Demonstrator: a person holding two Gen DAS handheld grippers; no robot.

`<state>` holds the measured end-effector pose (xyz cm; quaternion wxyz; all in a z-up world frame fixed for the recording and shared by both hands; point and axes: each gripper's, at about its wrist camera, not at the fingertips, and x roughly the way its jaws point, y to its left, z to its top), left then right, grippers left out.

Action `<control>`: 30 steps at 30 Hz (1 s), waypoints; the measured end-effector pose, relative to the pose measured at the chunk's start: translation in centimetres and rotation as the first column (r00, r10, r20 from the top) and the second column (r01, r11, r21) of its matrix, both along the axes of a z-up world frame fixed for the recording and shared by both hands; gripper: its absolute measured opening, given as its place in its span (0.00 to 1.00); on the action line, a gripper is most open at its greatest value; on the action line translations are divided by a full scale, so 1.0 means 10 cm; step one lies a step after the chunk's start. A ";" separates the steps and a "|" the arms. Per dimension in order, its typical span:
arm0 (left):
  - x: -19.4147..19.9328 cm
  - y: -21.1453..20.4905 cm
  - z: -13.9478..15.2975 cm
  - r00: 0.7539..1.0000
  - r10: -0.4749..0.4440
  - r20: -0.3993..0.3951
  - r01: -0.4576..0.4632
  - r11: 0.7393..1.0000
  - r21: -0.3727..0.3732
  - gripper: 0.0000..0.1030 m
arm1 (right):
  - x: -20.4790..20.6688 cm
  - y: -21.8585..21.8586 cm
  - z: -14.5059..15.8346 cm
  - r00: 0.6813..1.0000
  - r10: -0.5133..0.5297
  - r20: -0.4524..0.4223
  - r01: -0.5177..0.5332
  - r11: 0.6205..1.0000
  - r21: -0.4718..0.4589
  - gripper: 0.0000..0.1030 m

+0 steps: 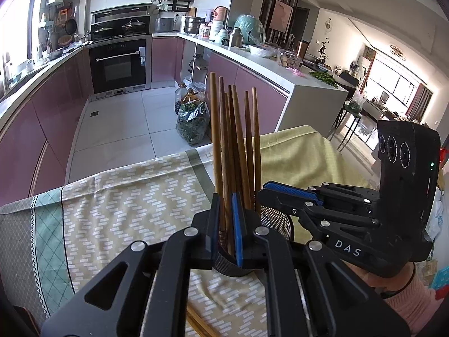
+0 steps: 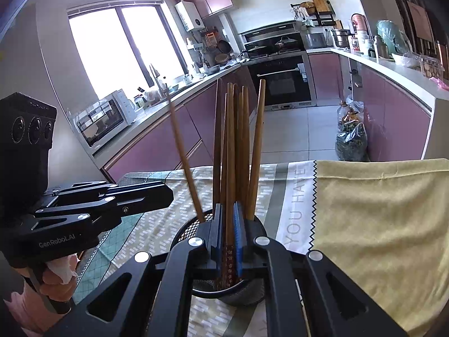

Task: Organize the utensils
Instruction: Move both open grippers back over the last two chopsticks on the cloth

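Several brown wooden chopsticks [image 1: 238,140] stand upright in a black mesh holder [image 1: 276,219] on the clothed table. In the left wrist view my left gripper [image 1: 226,224] is over the holder's rim, shut on a chopstick between its blue pads. My right gripper [image 1: 262,193] comes in from the right, its tip against the bundle. In the right wrist view the right gripper [image 2: 228,230] is shut on a chopstick [image 2: 230,154] with a patterned lower end, above the holder [image 2: 188,230]. One chopstick [image 2: 182,146] leans left, by the tip of the left gripper [image 2: 168,196].
The table wears a patterned cloth [image 1: 126,210] and a yellow cloth [image 2: 378,224]; its far edge drops to the kitchen floor. Loose chopsticks [image 1: 197,323] lie on the table near me. A bag of greens [image 1: 193,123] and purple cabinets [image 1: 42,129] lie beyond.
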<state>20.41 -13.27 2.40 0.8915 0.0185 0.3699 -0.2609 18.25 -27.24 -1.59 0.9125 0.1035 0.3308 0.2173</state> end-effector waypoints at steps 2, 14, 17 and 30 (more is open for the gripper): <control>-0.03 0.04 -0.02 1.000 0.009 0.007 -0.009 1.000 -0.006 0.13 | -0.03 0.00 0.00 1.000 0.004 0.004 -0.004 1.000 -0.001 0.08; -0.46 0.44 -0.14 0.991 0.100 0.092 -0.095 0.994 -0.061 0.40 | -0.38 0.10 0.01 0.997 0.062 0.045 -0.061 0.998 -0.009 0.22; -0.57 0.57 -0.18 0.987 0.121 0.107 -0.114 0.991 -0.065 0.46 | -0.51 0.16 0.01 0.994 0.088 0.060 -0.087 0.996 -0.015 0.27; -0.87 1.00 -0.64 0.967 0.250 0.057 -0.248 0.968 -0.036 0.69 | -0.68 0.53 -0.39 0.982 0.184 -0.044 -0.186 0.981 -0.046 0.42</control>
